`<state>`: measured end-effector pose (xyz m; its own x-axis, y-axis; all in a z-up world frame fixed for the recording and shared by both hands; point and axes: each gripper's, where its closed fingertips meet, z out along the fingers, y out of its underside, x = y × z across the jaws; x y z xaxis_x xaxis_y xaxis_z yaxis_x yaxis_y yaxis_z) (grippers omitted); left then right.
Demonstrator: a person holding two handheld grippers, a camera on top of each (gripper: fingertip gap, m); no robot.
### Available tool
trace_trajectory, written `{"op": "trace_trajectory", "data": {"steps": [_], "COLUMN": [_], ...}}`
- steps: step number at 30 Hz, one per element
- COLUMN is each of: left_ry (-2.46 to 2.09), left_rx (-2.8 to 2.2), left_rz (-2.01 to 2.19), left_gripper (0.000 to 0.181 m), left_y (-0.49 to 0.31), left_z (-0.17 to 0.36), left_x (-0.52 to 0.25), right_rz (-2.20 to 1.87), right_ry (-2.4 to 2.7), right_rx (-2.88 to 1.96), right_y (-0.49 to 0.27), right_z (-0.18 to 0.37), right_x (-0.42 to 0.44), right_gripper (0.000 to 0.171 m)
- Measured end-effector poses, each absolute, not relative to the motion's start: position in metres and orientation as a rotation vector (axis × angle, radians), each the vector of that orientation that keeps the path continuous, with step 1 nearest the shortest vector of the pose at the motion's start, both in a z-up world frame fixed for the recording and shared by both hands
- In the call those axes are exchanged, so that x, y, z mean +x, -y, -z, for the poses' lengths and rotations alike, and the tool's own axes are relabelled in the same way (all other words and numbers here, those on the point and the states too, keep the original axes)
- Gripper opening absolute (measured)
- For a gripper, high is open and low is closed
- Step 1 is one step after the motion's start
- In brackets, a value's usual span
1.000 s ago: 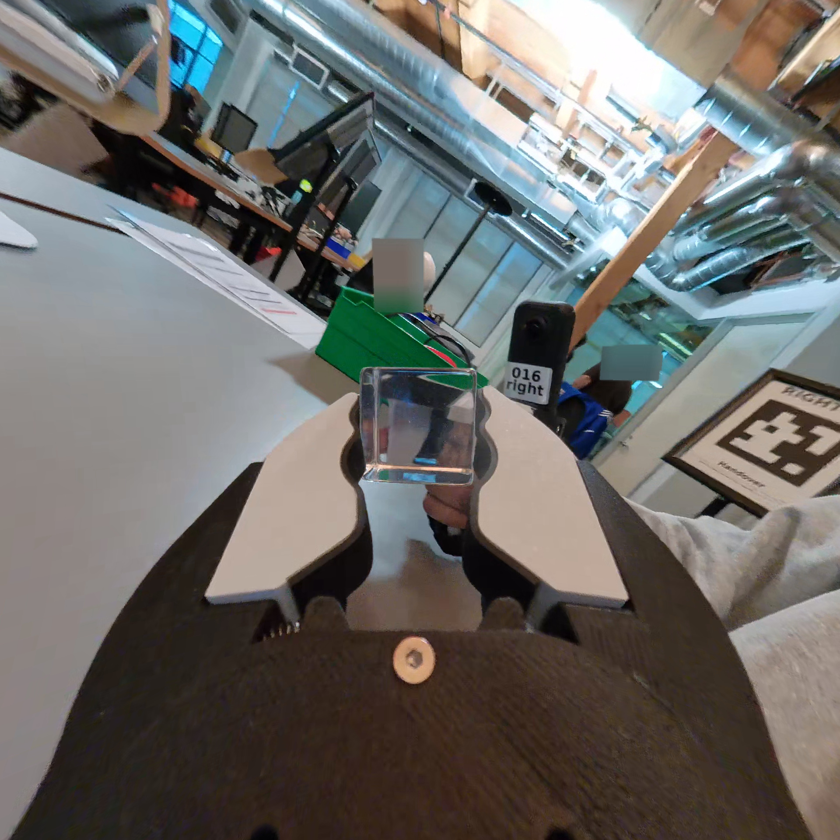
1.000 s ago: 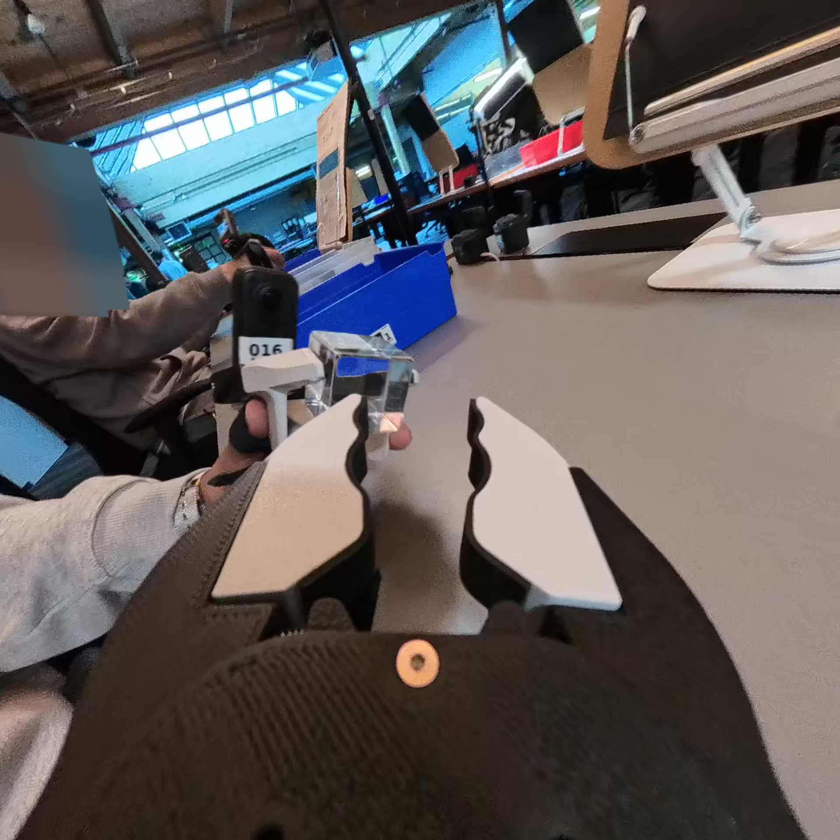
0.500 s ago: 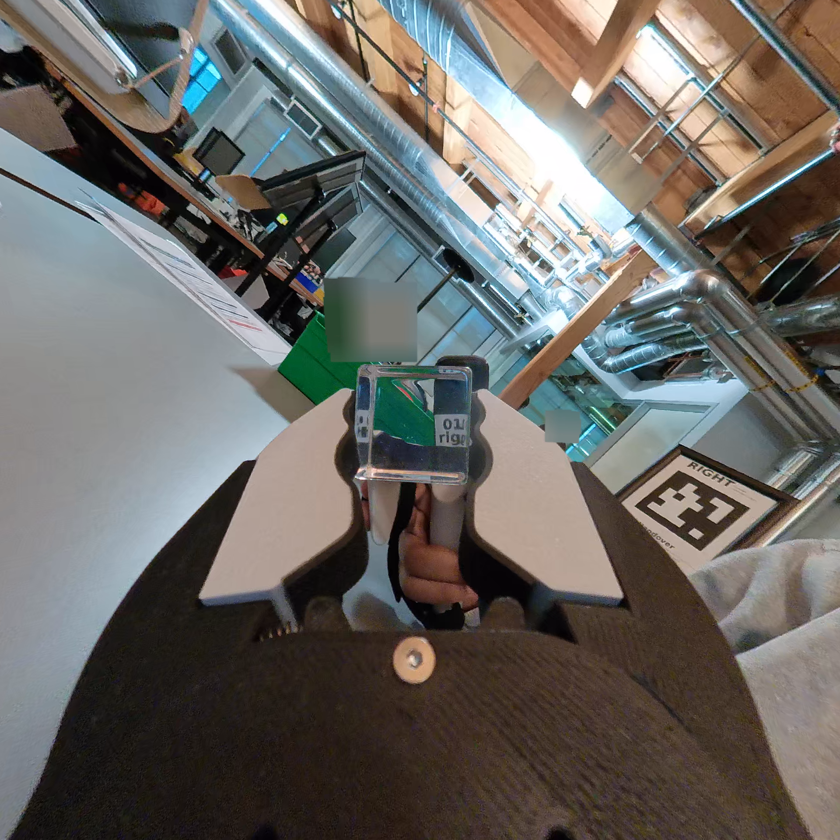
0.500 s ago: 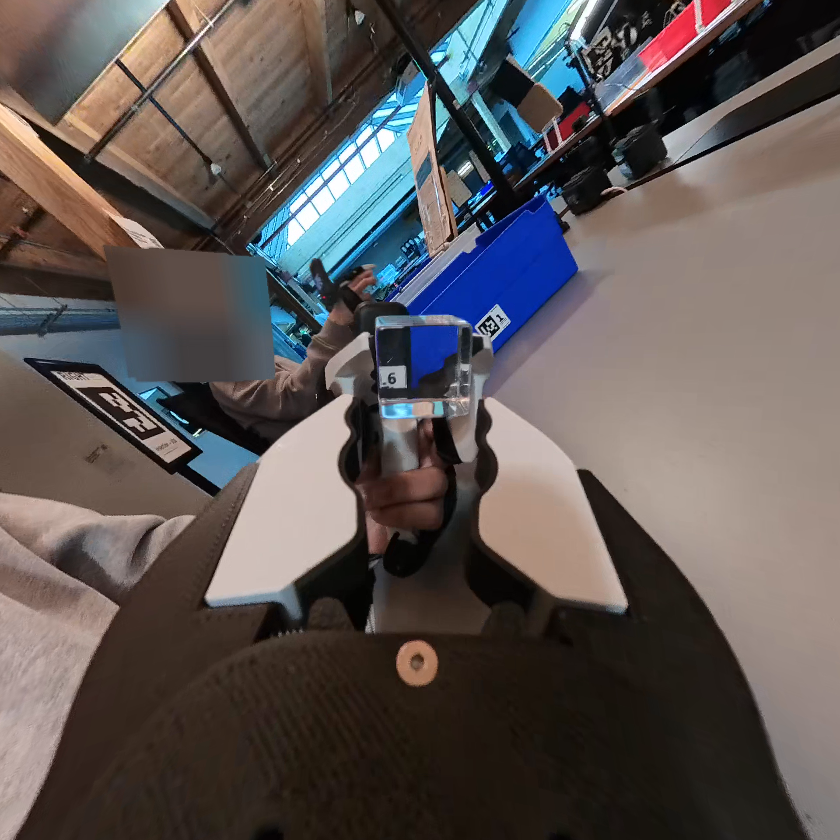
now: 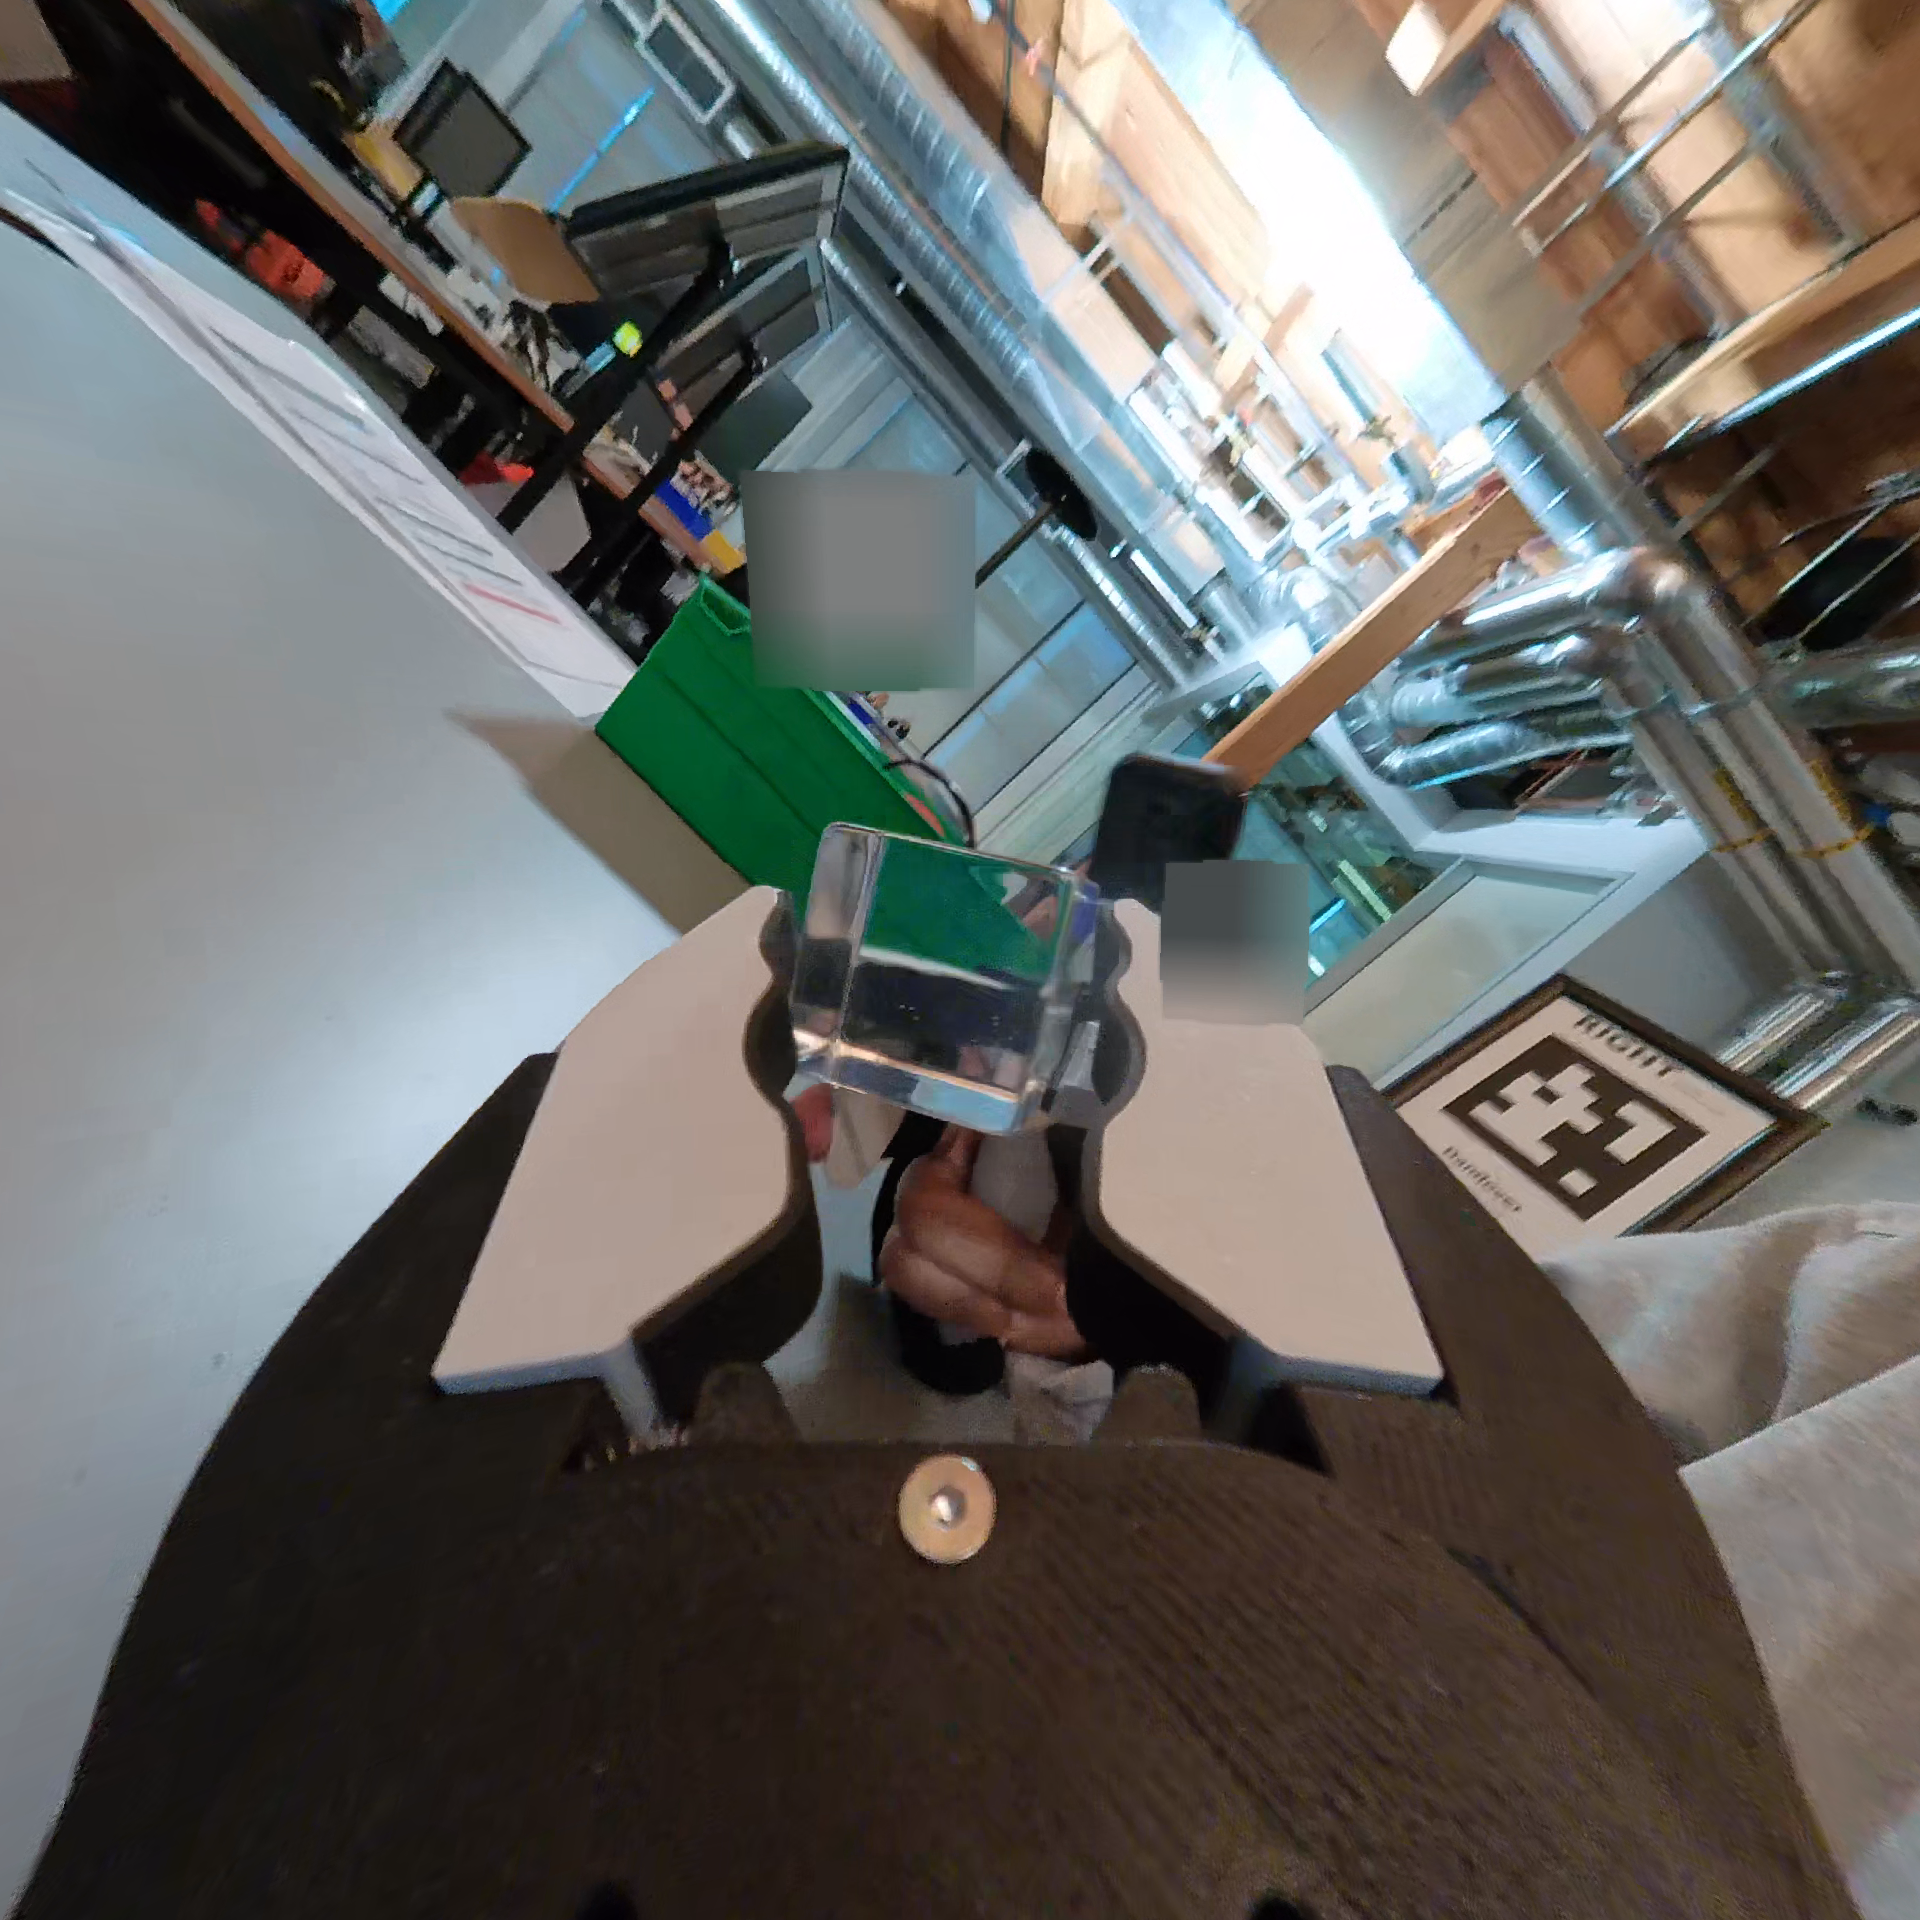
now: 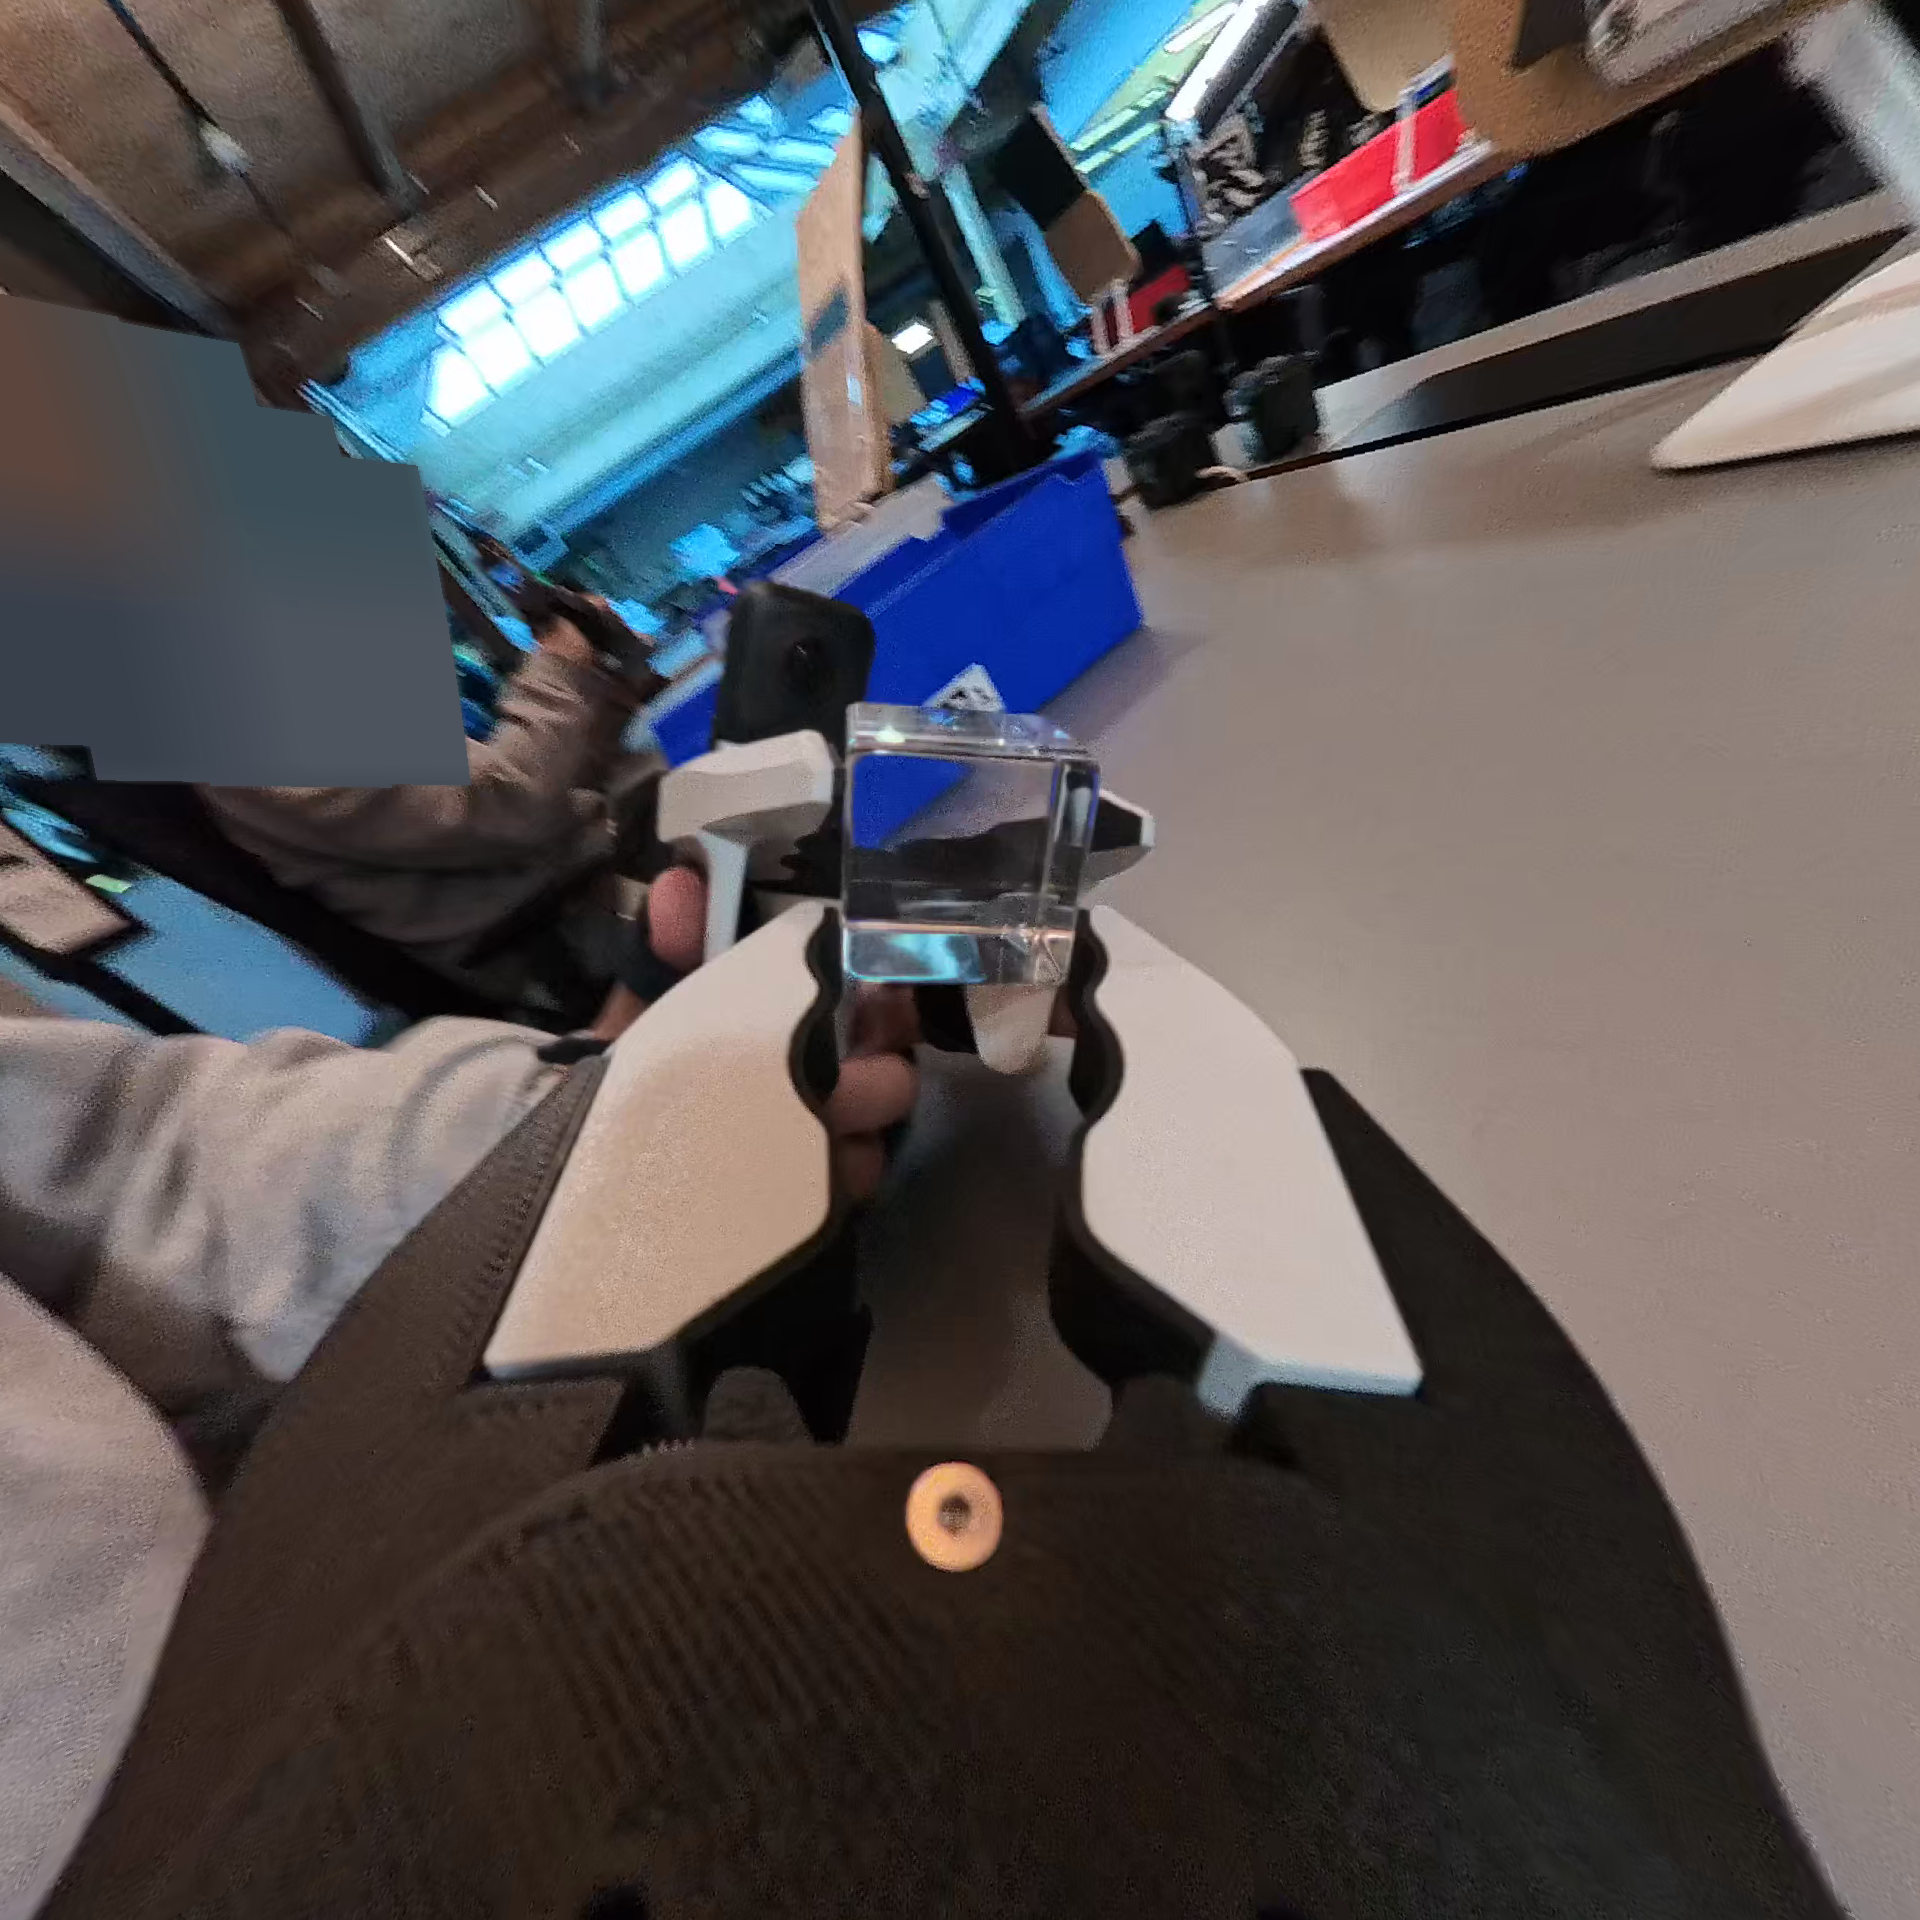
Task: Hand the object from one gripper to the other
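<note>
A clear glass-like cube (image 5: 935, 997) sits between the fingertips of both grippers, above the grey table (image 5: 208, 935). In the left wrist view it is tilted, and my left gripper (image 5: 945, 914) stands slightly open around it, with a small gap on the right side. The right gripper's pale fingers (image 5: 1013, 1184) and the hand holding it show just behind the cube. In the right wrist view the cube (image 6: 966, 852) stands square, its lower part pinched at the tips of my right gripper (image 6: 956, 956). The left gripper's fingers (image 6: 748, 800) flank the cube beyond.
A green bin (image 5: 727, 748) and a paper sheet (image 5: 343, 436) lie on the table beyond. A blue bin (image 6: 997, 592) stands at the table edge, with a monitor base (image 6: 1808, 405) far right. A framed marker board (image 5: 1590, 1122) stands right. Grey sleeves (image 6: 208, 1122) fill the left. Only a small space, under 4 cm, lies between the two pairs of fingers.
The right gripper came up to the cube and closed around its lower part. The left fingers have since parted a little, and the cube now sits tilted in the left view.
</note>
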<state>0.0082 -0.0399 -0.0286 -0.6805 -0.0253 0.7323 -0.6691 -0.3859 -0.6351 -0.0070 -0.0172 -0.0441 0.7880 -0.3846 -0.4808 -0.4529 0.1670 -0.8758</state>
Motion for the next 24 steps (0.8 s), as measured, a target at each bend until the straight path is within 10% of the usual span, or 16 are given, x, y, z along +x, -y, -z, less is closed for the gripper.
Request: {"op": "trace_trajectory", "data": {"steps": [7, 24], "left_ry": [1.798, 2.26], "left_rx": [1.016, 1.172], "left_rz": [-2.011, -1.785], "left_gripper": [0.105, 0.078], "left_y": [0.053, 0.022], "left_z": [0.054, 0.089], "left_x": [0.012, 0.014], "right_rz": [0.39, 1.532], "right_ry": [-0.736, 0.062], "right_rx": [-1.669, -2.231], "right_y": [0.051, 0.025], "right_z": [0.051, 0.082], "right_x": [0.011, 0.01], "right_gripper": [0.043, 0.043]}}
